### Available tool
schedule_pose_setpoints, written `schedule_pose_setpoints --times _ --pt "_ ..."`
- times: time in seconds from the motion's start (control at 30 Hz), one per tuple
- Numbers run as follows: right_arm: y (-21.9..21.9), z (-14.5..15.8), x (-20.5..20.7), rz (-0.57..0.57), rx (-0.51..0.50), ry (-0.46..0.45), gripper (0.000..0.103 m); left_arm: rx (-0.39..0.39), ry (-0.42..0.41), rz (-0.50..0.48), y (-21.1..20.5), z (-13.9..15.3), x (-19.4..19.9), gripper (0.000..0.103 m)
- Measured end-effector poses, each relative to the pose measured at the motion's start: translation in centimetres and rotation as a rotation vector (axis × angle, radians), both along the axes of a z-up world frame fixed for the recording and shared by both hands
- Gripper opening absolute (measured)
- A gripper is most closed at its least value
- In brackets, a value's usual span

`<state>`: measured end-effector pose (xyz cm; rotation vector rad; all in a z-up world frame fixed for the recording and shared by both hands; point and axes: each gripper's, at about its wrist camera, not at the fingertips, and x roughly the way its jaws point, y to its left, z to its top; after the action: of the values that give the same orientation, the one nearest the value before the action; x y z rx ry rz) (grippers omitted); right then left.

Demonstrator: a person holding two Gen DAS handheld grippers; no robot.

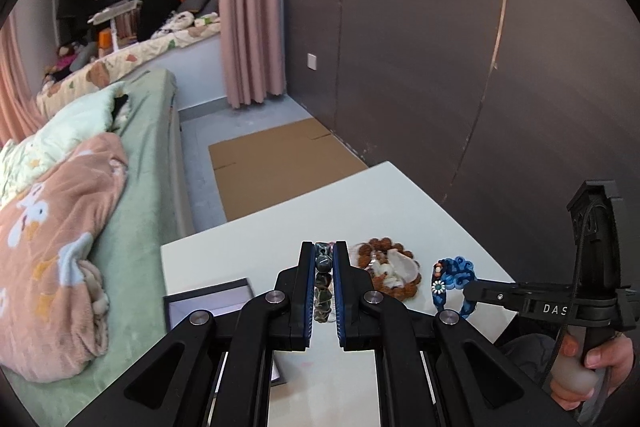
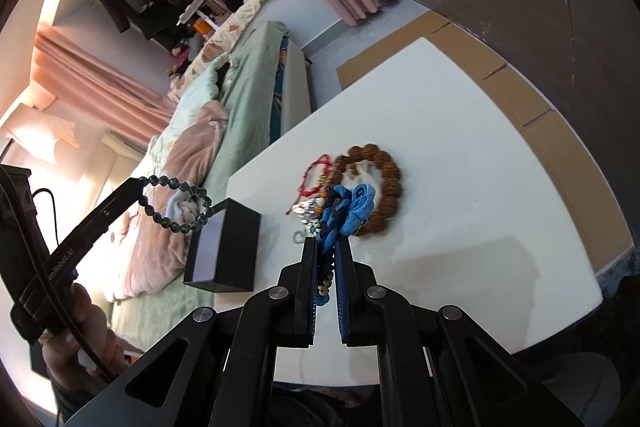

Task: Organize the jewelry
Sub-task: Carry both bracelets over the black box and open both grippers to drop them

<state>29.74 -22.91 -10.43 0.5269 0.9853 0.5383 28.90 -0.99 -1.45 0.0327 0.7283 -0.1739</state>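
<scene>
Item one: your left gripper (image 1: 323, 259) is clamped on a dark stone bead bracelet (image 1: 322, 283), the beads pinched in a row between its blue-lined fingers (image 1: 307, 283). From the right wrist view that bracelet (image 2: 176, 203) hangs as an open loop off the fingertips, lifted clear of the white table (image 1: 248, 251) and above the black jewelry box (image 2: 224, 247).

Item two: your right gripper (image 2: 326, 247) is clenched on a blue braided cord bracelet (image 2: 344, 211), its knotted end sticking out past the fingertips and small pale beads trailing back between the fingers. From the left wrist view the same bracelet (image 1: 452, 283) sits to the right of your left gripper.

Item three: a brown seed bead bracelet (image 2: 380, 183) lies flat on the table just beyond your right fingertips, ringing something pale.

Item four: a red string bracelet (image 2: 314, 175) lies ahead and slightly left of your right gripper, with silvery pieces (image 2: 304, 211) beside it, too tangled to identify.
</scene>
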Motion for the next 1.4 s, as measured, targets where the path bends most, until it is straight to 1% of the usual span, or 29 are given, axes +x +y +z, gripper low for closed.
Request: schedule_pose_setpoints --times 0.2,0.43,0.57,0.6,0.63,0.7,0.73,0.77,0.8,0.83,0.87,0.93,1.0,1.13,1.2,1.23,1.27,1.3,1.33,1.37,1.4 --pt "2.1 0.6 0.0 0.029 -0.014 -0.010 0.010 -0.025 0.001 0.062 3.4 -0.2 -0.9 0.009" --pt "4.8 1.2 -0.6 0.059 -0.040 -0.013 0.010 -0.081 0.046 0.108 6.4 -1.6 -1.3 0.009" --pt "6.4 1.9 -1.1 0.074 -0.064 -0.022 0.010 -0.116 0.119 0.124 7.8 -2.9 -0.8 0.009" --pt "6.8 2.0 -1.2 0.078 -0.070 -0.024 0.010 -0.129 0.157 0.129 8.3 -3.5 -0.5 0.009" --pt "7.1 2.2 -1.2 0.081 -0.074 -0.027 0.010 -0.156 0.190 0.136 8.9 -4.2 -0.3 0.009" --pt "7.9 2.5 -1.4 0.088 -0.082 -0.035 0.010 -0.212 0.221 0.156 10.1 -5.0 -0.6 0.010" --pt "8.3 2.6 -1.4 0.091 -0.086 -0.038 0.010 -0.221 0.226 0.175 10.8 -5.4 -0.8 0.017" --pt "8.7 2.7 -1.4 0.095 -0.088 -0.039 0.010 -0.218 0.226 0.188 11.2 -5.5 -1.0 0.036" --pt "9.2 2.8 -1.5 0.100 -0.090 -0.040 0.010 -0.217 0.220 0.200 11.7 -5.6 -1.3 0.051" --pt "9.5 2.9 -1.4 0.106 -0.092 -0.042 0.010 -0.223 0.206 0.213 12.3 -5.6 -1.9 0.079" --pt "10.1 3.0 -1.4 0.114 -0.094 -0.045 0.010 -0.231 0.191 0.222 12.7 -5.5 -2.3 0.093" --pt "11.0 3.2 -1.3 0.129 -0.094 -0.053 0.010 -0.241 0.148 0.244 13.8 -5.1 -3.5 0.094" --pt "12.4 3.7 -1.1 0.144 -0.094 -0.061 0.010 -0.238 0.147 0.256 14.6 -5.0 -3.9 0.095" --pt "14.8 4.4 -0.8 0.182 -0.087 -0.078 0.010 -0.264 0.127 0.278 16.7 -4.6 -5.3 0.095" --pt "16.2 5.0 -0.6 0.206 -0.076 -0.087 0.010 -0.278 0.118 0.289 17.4 -4.4 -5.6 0.098" --pt "16.7 5.2 -0.5 0.217 -0.067 -0.091 0.010 -0.294 0.112 0.295 18.0 -4.3 -6.0 0.103" --pt "17.3 5.3 -0.4 0.230 -0.058 -0.097 0.010 -0.307 0.105 0.299 18.3 -4.1 -6.1 0.103" --pt "18.1 5.5 -0.1 0.247 -0.056 -0.101 0.013 -0.320 0.095 0.303 18.6 -4.0 -6.4 0.103" --pt "18.6 5.4 0.2 0.263 -0.060 -0.089 0.031 -0.326 0.083 0.307 18.8 -3.8 -6.6 0.103" --pt "18.9 5.1 0.5 0.272 -0.058 -0.069 0.046 -0.331 0.065 0.313 19.1 -3.6 -6.9 0.103" --pt "18.9 5.0 0.7 0.263 -0.047 -0.058 0.072 -0.338 0.053 0.315 19.2 -3.5 -7.1 0.103"
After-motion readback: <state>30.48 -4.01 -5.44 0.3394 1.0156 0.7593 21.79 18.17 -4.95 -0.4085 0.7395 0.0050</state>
